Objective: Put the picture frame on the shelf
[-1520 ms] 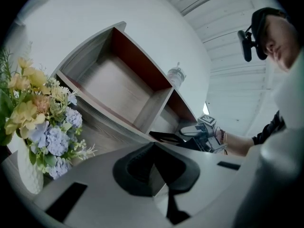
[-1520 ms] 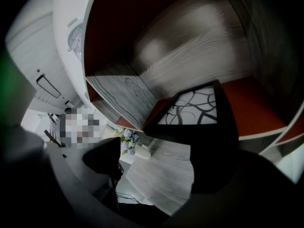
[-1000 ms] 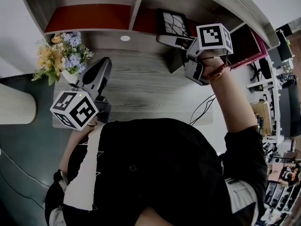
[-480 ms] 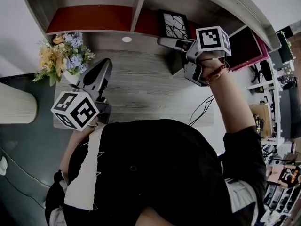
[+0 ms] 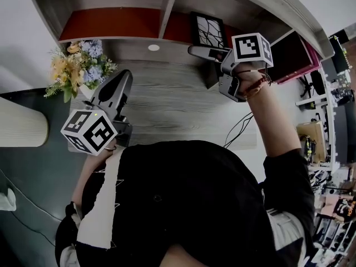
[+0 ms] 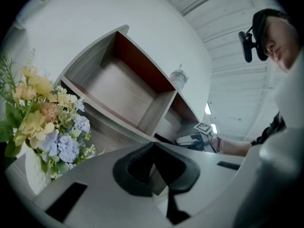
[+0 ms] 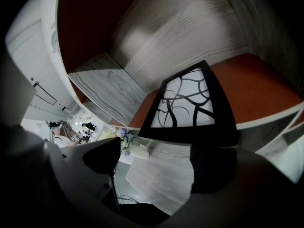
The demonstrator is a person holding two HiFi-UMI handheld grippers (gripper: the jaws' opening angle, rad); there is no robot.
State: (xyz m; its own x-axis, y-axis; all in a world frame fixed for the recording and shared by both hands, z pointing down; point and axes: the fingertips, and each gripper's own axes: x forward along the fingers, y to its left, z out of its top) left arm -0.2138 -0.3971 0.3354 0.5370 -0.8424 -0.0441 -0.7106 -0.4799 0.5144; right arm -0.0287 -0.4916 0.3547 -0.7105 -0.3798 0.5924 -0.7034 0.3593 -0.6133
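Grey wood-grain desk [image 5: 167, 104] with a shelf [image 5: 111, 21] along its back, red panel inside the compartments, and a bunch of flowers [image 5: 78, 65] on the left end. The picture frame [image 5: 209, 30], black with a squiggly line pattern, stands upright in the shelf's right compartment, on the red floor.

The right arm is stretched out forward, black sleeve pushed up, bracelet [image 5: 257, 84] at the wrist. The right gripper [image 5: 196, 51] points at the shelf just in front of the frame. In the right gripper view the jaws are spread wide with only desk showing between them, and the frame sits past the tips.

The left arm is tucked in close to the body, and the left gripper [image 5: 125, 74] points up over the desk near the flowers. Its jaws are pressed together on nothing.
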